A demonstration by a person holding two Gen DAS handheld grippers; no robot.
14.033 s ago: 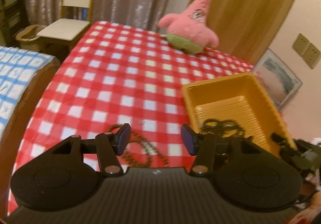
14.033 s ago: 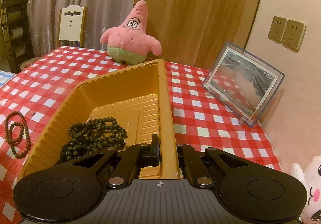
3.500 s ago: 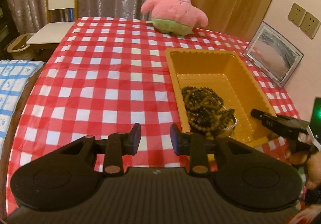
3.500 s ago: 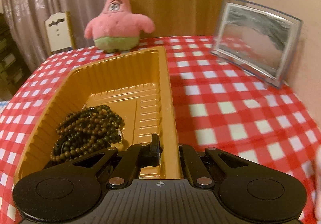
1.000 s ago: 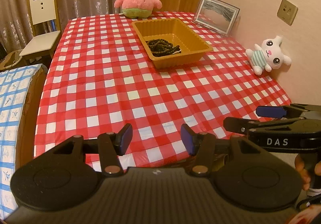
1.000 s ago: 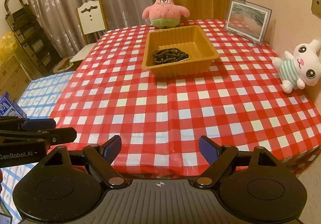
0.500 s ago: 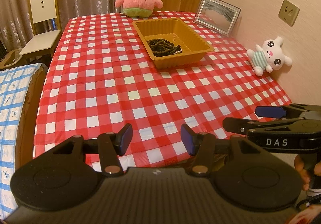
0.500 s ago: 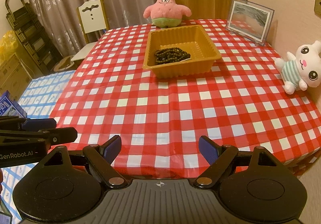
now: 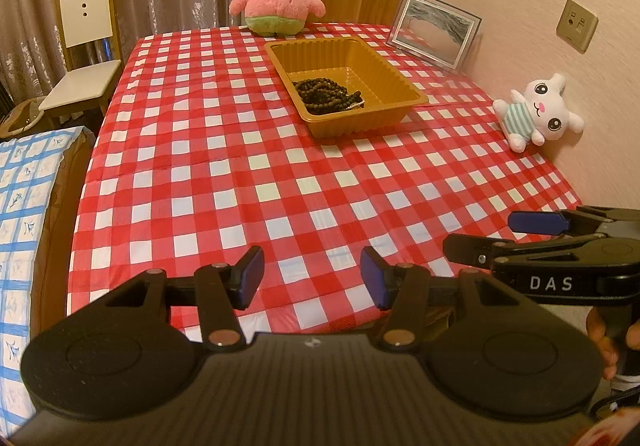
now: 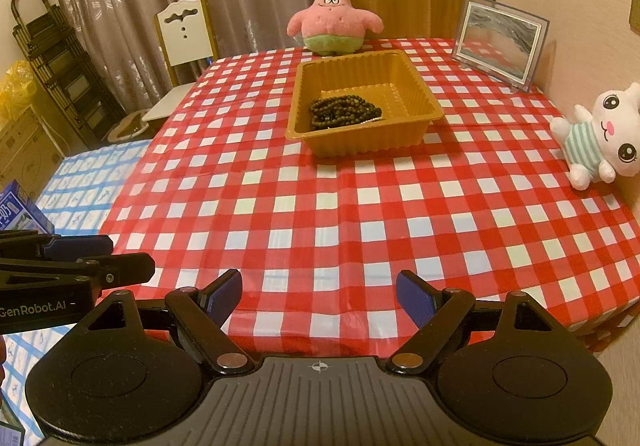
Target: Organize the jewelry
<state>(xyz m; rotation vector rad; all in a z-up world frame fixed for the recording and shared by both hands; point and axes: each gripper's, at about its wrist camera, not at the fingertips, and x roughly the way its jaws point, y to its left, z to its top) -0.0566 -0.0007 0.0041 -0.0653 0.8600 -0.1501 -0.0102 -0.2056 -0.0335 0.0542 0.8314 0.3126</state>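
**Both hand-held grippers pulled back from the tray, beads left inside**

Since the earlier close-up frames, both grippers have backed well away from the tray to the near edge of the counter, and over the last second neither view has shifted.

Seen from the left wrist, the left hand-held gripper (image 9: 312, 278) hangs over the near edge of the red-and-white checked counter (image 9: 248, 174) with its blue pads moderately apart and nothing between them. The right hand-held gripper (image 9: 520, 232) juts in at about 3 o'clock, seen side-on, with part of a hand (image 9: 600, 338) below it.

From the right wrist, the right hand-held gripper (image 10: 320, 298) stands wide and empty, and the left hand-held gripper (image 10: 108, 258) enters at 9 o'clock.

The orange tray (image 10: 424, 98) sits far off at about 12 o'clock. The dark bead jewelry (image 10: 344, 112) lies heaped in its near-left part, well apart from both grippers. No beads show on the cloth itself.

Behind the tray, at 12 o'clock, stands a pink starfish plush (image 10: 334, 16). A framed picture (image 10: 500, 42) leans at about 1 o'clock. A white bunny plush (image 10: 600, 134) lies against the wall at 2 o'clock. A white chair (image 10: 184, 30) stands at 11 o'clock, off the counter's far-left corner.
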